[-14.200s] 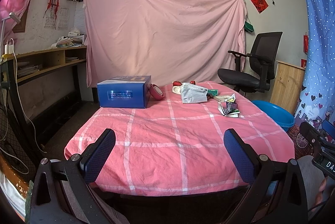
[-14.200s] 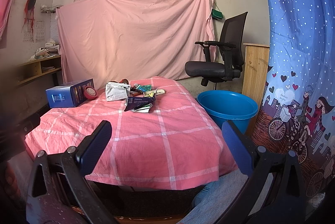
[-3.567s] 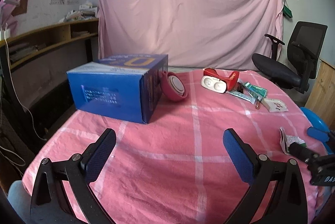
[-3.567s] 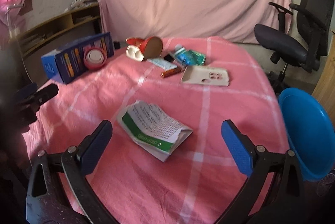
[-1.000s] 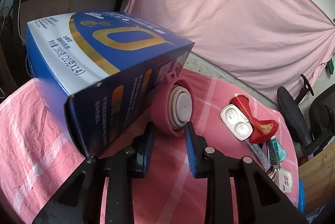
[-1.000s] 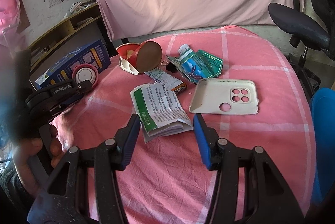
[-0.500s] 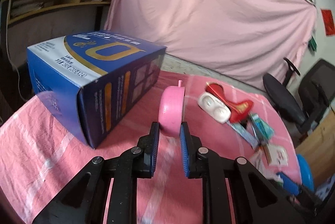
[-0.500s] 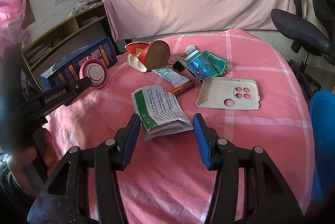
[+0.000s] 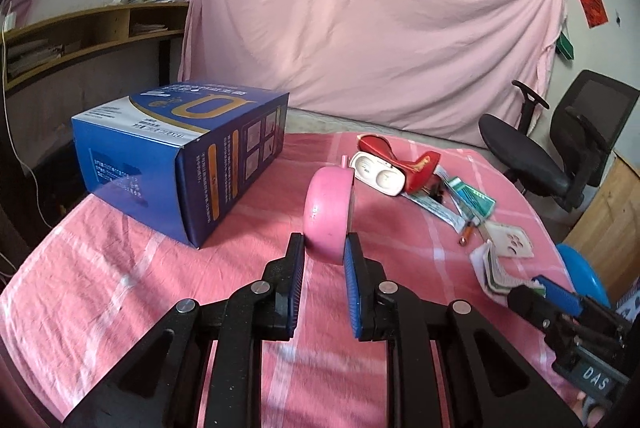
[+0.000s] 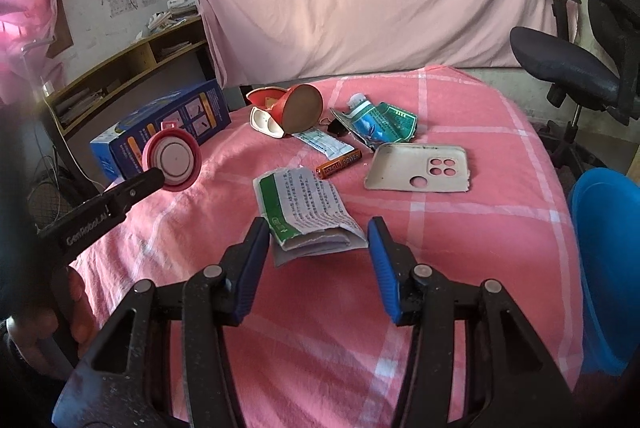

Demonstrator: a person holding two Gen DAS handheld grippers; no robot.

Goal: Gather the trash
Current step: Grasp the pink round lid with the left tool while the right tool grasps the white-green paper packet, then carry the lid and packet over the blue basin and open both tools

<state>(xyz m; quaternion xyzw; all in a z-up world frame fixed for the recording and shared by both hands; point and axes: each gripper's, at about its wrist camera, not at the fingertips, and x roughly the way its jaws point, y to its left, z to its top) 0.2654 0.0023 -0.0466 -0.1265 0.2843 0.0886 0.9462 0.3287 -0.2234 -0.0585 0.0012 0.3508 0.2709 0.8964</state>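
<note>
Two handheld grippers work a bench (image 10: 480,228) draped in pink checked cloth, each with one piece of rubbish between its fingers. The left gripper (image 9: 324,240) has just been closing, and its fingers now pinch one round pink lid (image 9: 326,212) by the rim, edge-on and clear of the cloth. One blue carton (image 9: 180,156) sits beyond and to the left of those fingers, apart from the lid.

The right gripper (image 10: 318,224) has its fingers about half spread, with one folded leaflet (image 10: 308,204), white with a green band, caught between the tips and bowed. Just beyond these fingers lie one orange battery (image 10: 339,162) and, to its right, one pale phone case (image 10: 416,168) face down. Farther ahead are one printed sachet (image 10: 322,142), one crumpled green-and-blue pouch (image 10: 380,124) and one red-and-white container (image 10: 296,108) on its side.

One blue basin (image 10: 600,268) stands off the bench's edge, to the right of the right fingers. One black office chair (image 10: 560,68) stands beyond it, before a hanging pink sheet. One bare hand (image 10: 52,320), at the far left of the right wrist view, grips the left tool's handle.
</note>
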